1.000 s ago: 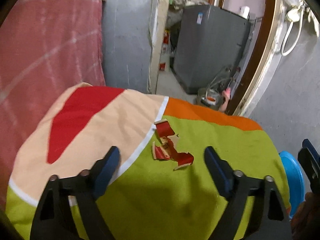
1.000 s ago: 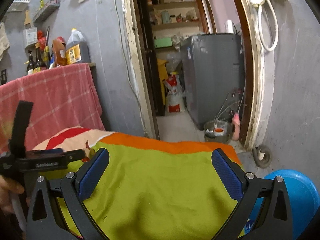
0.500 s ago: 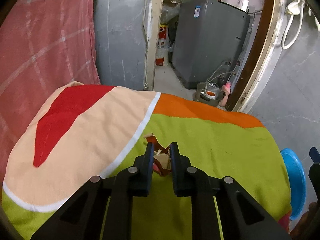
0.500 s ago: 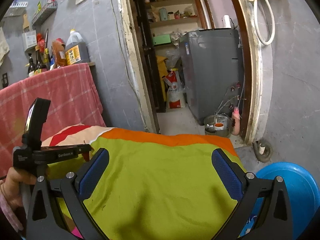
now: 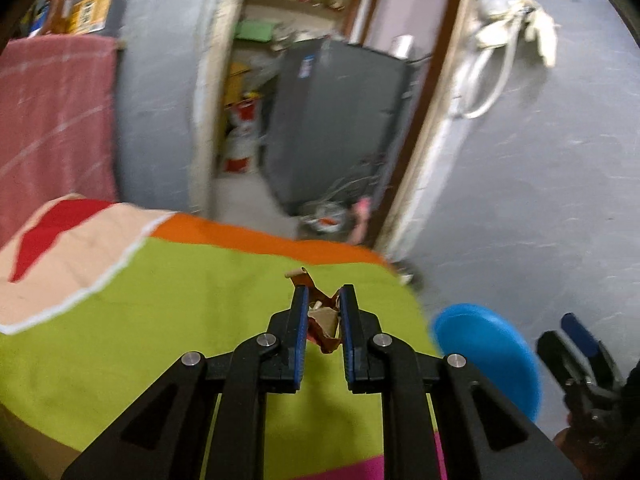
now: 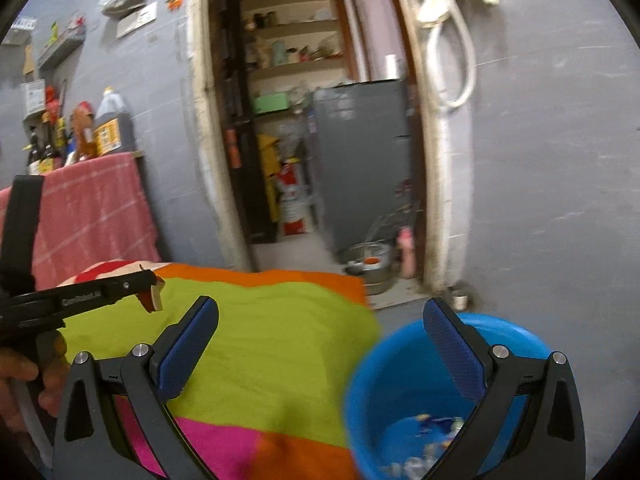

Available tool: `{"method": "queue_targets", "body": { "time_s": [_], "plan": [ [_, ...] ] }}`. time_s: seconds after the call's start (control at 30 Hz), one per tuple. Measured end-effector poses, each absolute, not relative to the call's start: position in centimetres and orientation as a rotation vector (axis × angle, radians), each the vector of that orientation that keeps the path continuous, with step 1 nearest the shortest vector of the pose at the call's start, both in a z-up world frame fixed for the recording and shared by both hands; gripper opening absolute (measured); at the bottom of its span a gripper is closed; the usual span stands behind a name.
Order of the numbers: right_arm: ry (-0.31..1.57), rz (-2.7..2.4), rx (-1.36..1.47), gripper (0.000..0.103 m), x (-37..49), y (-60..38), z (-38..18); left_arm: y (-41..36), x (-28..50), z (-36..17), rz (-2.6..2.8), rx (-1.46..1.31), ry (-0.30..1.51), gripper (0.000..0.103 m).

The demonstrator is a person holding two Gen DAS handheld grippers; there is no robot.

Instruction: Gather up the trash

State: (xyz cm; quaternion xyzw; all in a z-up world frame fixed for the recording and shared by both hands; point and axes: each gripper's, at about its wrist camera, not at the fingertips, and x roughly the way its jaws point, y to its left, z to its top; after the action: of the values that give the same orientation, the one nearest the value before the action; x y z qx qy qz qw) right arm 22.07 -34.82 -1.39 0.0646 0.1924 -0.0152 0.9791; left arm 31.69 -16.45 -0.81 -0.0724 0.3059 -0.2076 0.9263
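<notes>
My left gripper (image 5: pixel 323 304) is shut on a crumpled red and tan wrapper (image 5: pixel 322 322) and holds it above the green part of the cloth-covered table (image 5: pixel 200 300). The wrapper also shows in the right wrist view (image 6: pixel 153 294), hanging from the left gripper's tip at the left. My right gripper (image 6: pixel 320 336) is open and empty, its right finger (image 6: pixel 452 348) over a blue bin (image 6: pixel 404 364) that stands on the floor beside the table's right edge. Several scraps of trash lie inside the bin. The bin also shows in the left wrist view (image 5: pixel 484 356).
A pink checked cloth (image 6: pixel 92 204) drapes a counter with bottles at the left. An open doorway (image 6: pixel 304 140) leads to a grey machine (image 5: pixel 336 120) and a metal bowl (image 6: pixel 368 260). A grey wall (image 5: pixel 540 180) stands on the right.
My left gripper closed on the wrapper, lifted it off the cloth and carried it right toward the blue bin. My right gripper swung right, over the bin.
</notes>
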Motion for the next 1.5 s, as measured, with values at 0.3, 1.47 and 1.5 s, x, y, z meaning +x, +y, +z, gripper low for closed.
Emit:
{"method": "queue_targets", "body": {
  "time_s": [0.3, 1.47, 1.5],
  "plan": [
    [0.306, -0.236, 0.096, 0.103, 16.0, -41.1, 0.6, -25.2, 29.1, 1.5, -0.629, -0.145, 0.538, 0.012],
    [0.2, -0.339, 0.139, 0.103, 3.8, -41.6, 6.1, -21.9, 17.9, 7.0, -0.584, -0.127, 0.43, 0.093],
    [0.198, -0.336, 0.139, 0.103, 3.4, -41.2, 6.2, -21.0, 17.1, 7.1, -0.574, -0.129, 0.421, 0.096]
  ]
}}
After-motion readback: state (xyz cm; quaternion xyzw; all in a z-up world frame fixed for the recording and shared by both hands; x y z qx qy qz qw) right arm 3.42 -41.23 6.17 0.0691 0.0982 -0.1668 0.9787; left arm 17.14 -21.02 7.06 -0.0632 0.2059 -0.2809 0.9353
